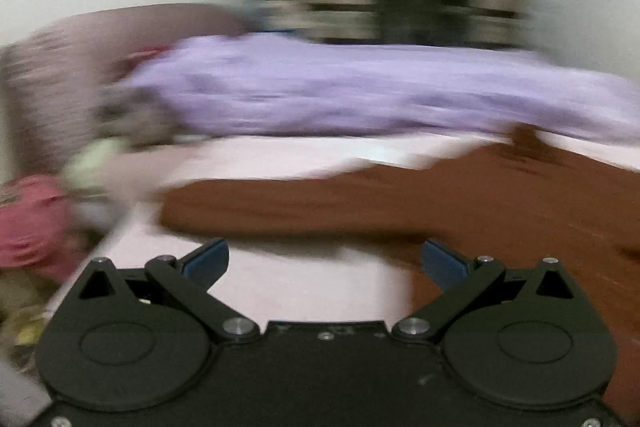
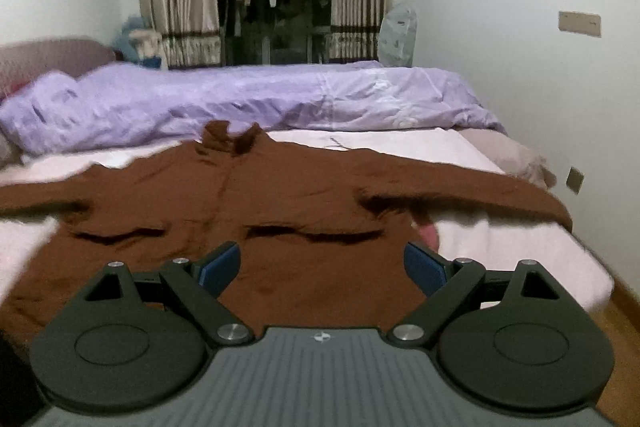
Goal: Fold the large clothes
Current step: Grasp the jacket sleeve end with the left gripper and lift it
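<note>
A brown turtleneck sweater (image 2: 248, 211) lies spread flat on the bed (image 2: 464, 231), collar toward the far side where a lilac duvet (image 2: 240, 99) is bunched along the far edge. Both sleeves stretch outward toward the bed's left and right edges, and the hem sits at the near edge, just under the two tools. A few shallow creases cross the body, yet no panel is turned over on itself, so I judge the folding has not begun: the garment is only laid out, and every fold is left to make.

The right gripper (image 2: 322, 267) hovers above the hem near the middle of the body, its jaws wide apart and gripping nothing. The left gripper (image 1: 326, 263) hangs over the pink sheet by the sweater's left side, its jaws likewise apart and empty; its view is smeared, so finer detail there is hard to read. A pile of pink and pale-green cloth (image 1: 36, 219) sits off the bed's left edge.

A sleeve looks the likely first thing to bring inward.
</note>
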A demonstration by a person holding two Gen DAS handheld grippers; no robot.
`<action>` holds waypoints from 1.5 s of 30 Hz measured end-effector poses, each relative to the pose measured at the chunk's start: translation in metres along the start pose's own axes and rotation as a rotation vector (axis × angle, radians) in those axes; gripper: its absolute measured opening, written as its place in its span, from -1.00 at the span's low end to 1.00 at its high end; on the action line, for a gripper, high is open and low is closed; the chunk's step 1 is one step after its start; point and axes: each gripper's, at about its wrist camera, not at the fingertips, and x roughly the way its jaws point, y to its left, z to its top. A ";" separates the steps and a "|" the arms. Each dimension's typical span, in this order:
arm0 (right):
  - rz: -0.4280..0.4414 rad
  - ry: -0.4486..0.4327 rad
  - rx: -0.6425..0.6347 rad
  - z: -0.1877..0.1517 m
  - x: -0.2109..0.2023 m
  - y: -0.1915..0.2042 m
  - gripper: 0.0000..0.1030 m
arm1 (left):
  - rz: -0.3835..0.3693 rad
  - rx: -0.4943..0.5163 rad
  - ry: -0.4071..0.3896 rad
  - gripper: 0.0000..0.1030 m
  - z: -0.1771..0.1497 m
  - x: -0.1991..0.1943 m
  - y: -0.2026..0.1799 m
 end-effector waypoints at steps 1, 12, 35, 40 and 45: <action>-0.023 0.008 -0.016 0.005 0.013 -0.002 1.00 | 0.069 -0.025 0.014 1.00 0.008 0.026 0.019; 0.063 0.178 -0.058 0.040 0.128 -0.024 1.00 | 0.122 -0.601 0.312 1.00 0.022 0.264 0.168; -0.043 0.173 -0.045 0.083 0.264 -0.114 0.99 | 0.329 -0.379 0.128 -0.92 0.102 0.275 0.074; -0.157 0.147 -0.069 0.069 0.254 -0.134 0.99 | 0.284 -0.295 0.020 -0.93 0.123 0.243 -0.003; -0.154 0.166 -0.066 0.063 0.252 -0.142 0.99 | 0.096 -0.113 -0.017 -0.94 0.143 0.211 -0.109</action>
